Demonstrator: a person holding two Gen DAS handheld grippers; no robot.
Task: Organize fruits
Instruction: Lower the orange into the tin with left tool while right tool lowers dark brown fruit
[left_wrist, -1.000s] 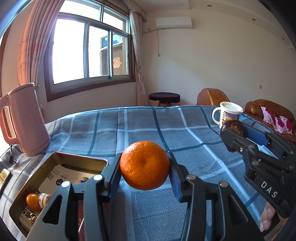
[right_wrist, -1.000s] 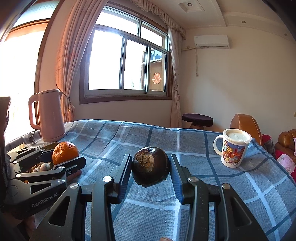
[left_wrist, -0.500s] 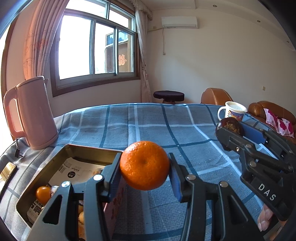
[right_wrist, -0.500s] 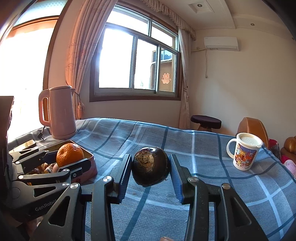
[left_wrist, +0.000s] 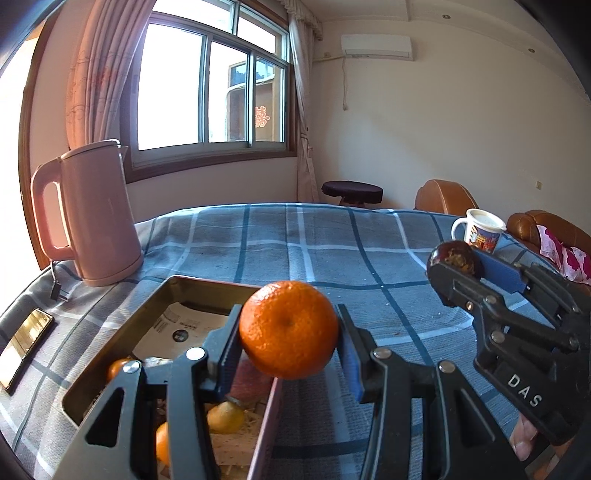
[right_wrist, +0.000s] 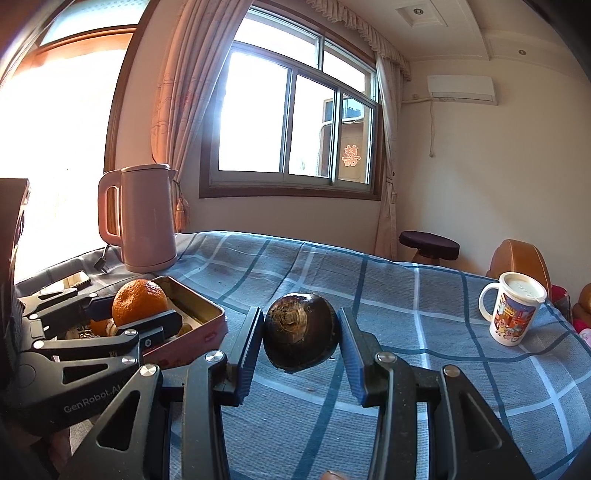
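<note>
Left gripper (left_wrist: 289, 334) clamps orange (left_wrist: 288, 328) over tin (left_wrist: 207, 286) for dropping in, right gripper (right_wrist: 301, 341) clamps dark fruit (right_wrist: 300, 331) alongside

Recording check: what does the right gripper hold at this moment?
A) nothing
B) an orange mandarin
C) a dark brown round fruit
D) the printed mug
C: the right gripper has its pads pressed on either side of the dark brown round fruit, which hangs clear above the plaid cloth.
</note>
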